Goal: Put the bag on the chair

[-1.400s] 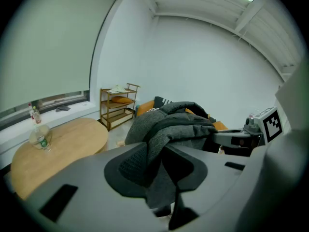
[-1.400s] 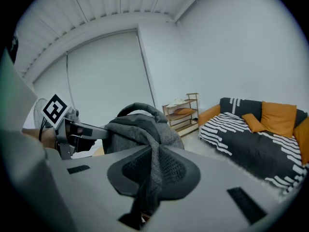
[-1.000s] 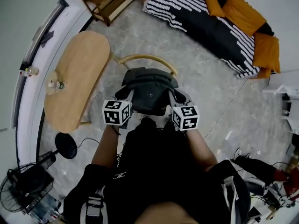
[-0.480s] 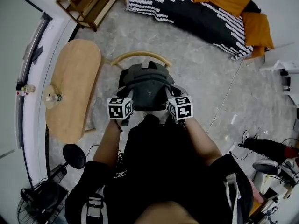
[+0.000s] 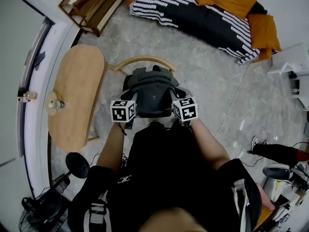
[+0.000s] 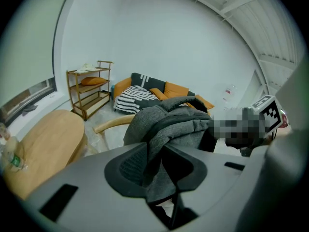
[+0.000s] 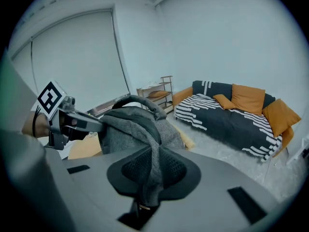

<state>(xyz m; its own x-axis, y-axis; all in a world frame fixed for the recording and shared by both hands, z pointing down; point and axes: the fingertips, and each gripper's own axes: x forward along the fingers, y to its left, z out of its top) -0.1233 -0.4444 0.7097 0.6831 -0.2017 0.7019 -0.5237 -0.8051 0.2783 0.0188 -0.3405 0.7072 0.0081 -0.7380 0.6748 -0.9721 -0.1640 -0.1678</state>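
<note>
- Grey mottled floor [image 5: 207, 76], hard and bare, in a white-walled room with a window strip along the left.
- Dark sofa [image 5: 203, 18] at the far side, with a striped throw and orange cushions [image 5: 263, 30].
- Oval wooden table [image 5: 77, 91] to the left of the chair, with a small bottle [image 5: 57, 104] on it. A wooden shelf unit [image 5: 94, 4] stands in the far corner.
- Chair [image 5: 145, 60]: only the curved wooden backrest shows. The bag hides the seat.
- Bag [image 5: 153, 92]: grey fabric backpack, upright, directly over the chair seat and just in front of the backrest. Can't tell whether its base is touching the seat.
- Left gripper [image 6: 157, 168]: clamped on a fold of bag fabric at the bag's left side.
- Right gripper [image 7: 149, 173]: jaws are opening, with bag fabric between the pads and pinched there at this moment.
- Progress, my read: transport and lining up over the chair are done. What's left is settling the bag on the seat, fully letting go on both sides and backing off.
- Risk: soft bag, it could slump forward off the seat once it's let go.
</note>
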